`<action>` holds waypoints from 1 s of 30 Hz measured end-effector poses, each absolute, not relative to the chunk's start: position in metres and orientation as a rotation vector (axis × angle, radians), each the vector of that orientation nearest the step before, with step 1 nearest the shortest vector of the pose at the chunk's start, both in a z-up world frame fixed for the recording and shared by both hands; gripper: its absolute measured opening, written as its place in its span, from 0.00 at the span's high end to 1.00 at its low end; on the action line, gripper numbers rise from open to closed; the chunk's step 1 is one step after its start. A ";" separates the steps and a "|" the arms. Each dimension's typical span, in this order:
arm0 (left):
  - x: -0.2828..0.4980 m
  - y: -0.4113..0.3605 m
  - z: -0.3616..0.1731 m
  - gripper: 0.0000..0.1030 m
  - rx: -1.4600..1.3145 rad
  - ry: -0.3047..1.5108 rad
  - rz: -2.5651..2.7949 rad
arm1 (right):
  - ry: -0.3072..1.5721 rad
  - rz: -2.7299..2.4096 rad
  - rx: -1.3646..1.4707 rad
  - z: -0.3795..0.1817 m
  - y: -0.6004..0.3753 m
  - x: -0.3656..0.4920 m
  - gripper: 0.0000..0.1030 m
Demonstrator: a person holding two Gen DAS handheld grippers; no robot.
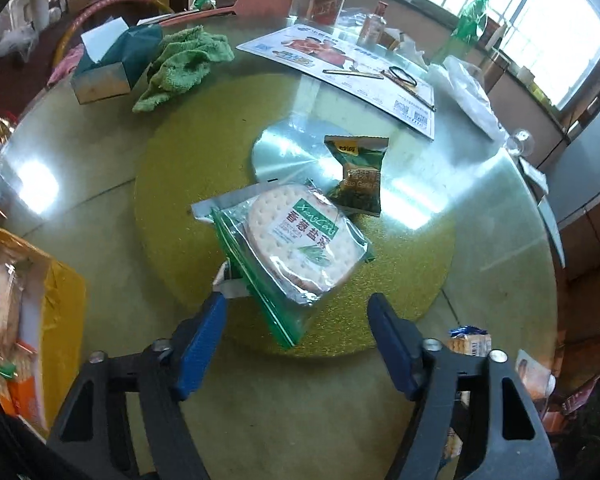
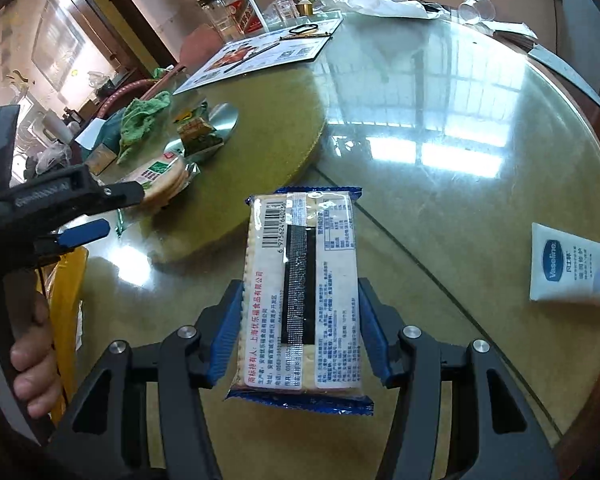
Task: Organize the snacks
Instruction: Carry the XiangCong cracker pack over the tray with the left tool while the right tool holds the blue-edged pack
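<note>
**Right fingers pinch a cracker pack; left fingers spread over the round biscuits**

The right gripper (image 2: 300, 332) holds a rectangular cracker pack (image 2: 300, 292) with blue ends, its 2 fingers (image 2: 226, 332) pressing on the long sides. The pack is lifted above the glass desk (image 2: 440, 184), barcode side up.

The left gripper (image 1: 296, 336) hangs over the yellow round mat (image 1: 188, 184) in the middle of the desk. Its fingers (image 1: 200, 344) are spread, with nothing pinched; the near corner of a clear pack of round biscuits (image 1: 300, 240) with a green edge lies between the tips. Whether the left fingertip touches the pack I cannot tell. Just beyond it lies a small green snack packet (image 1: 358, 176), partly on a silver disc (image 1: 284, 156).

At the left edge stands a yellow box (image 1: 60, 304) holding more cracker packs. Farther off lie a green cloth (image 1: 180, 64), a tissue box (image 1: 112, 64) and a printed sheet (image 1: 340, 68). A white tube (image 2: 572, 268) lies on the desk to the right. A person's hand (image 2: 32, 356) grips the left gripper's handle.
</note>
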State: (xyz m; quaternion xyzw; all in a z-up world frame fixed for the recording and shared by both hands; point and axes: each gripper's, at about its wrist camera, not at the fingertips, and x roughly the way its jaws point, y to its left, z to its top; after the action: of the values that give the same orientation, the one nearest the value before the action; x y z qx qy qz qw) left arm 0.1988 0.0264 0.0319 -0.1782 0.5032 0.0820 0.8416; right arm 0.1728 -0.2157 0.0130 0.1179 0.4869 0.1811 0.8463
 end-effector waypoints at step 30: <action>0.010 0.012 0.043 0.35 -0.318 1.127 -0.210 | 0.990 0.473 0.054 0.012 -0.206 0.136 0.45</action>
State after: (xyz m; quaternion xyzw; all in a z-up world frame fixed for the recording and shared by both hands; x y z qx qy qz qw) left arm 0.0096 0.0118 0.0435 -0.1498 0.5308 -0.0988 0.8283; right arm 0.1364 -0.2062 0.0118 0.0255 0.4705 0.2248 0.8529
